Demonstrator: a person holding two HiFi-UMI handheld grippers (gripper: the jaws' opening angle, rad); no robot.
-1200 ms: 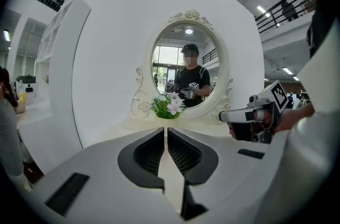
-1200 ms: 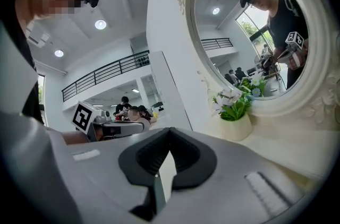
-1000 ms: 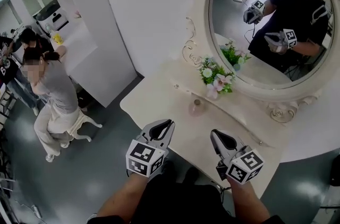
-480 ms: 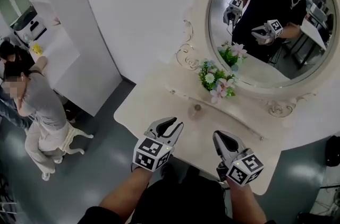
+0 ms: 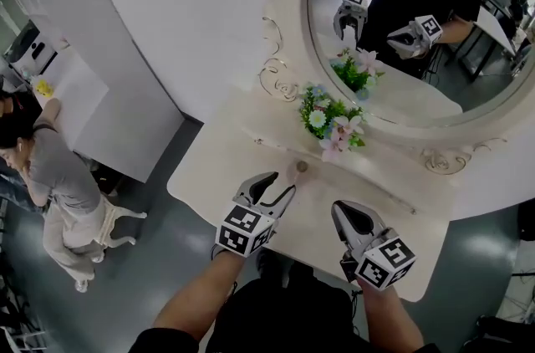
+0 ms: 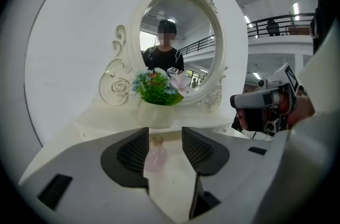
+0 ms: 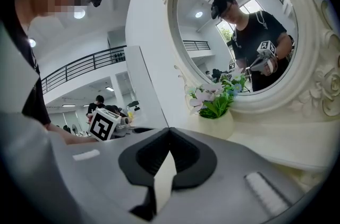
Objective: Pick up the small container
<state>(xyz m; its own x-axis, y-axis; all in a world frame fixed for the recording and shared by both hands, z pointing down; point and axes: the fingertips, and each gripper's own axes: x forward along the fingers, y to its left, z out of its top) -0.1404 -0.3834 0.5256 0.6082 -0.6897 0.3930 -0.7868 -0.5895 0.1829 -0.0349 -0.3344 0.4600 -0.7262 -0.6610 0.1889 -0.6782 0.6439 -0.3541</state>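
i am the left gripper (image 5: 280,185), and my two dark ribbed jaws stand well apart; they have just been opening. through the gap i see the small pale pink bottle-shaped container with a tan cap (image 6: 155,156). it stands upright on the cream dressing table (image 5: 209,176), just beyond my fingertips and a little toward my left jaw, and neither pad presses on it. from the head view the container (image 5: 298,170) sits between my tips and the bunch of pink, white and blue flowers with green leaves (image 5: 332,124), which stands before the oval mirror in a carved white frame (image 5: 292,25). the right gripper (image 5: 343,212) hangs beside me over the table's near edge, its jaws closed tip to tip on nothing.
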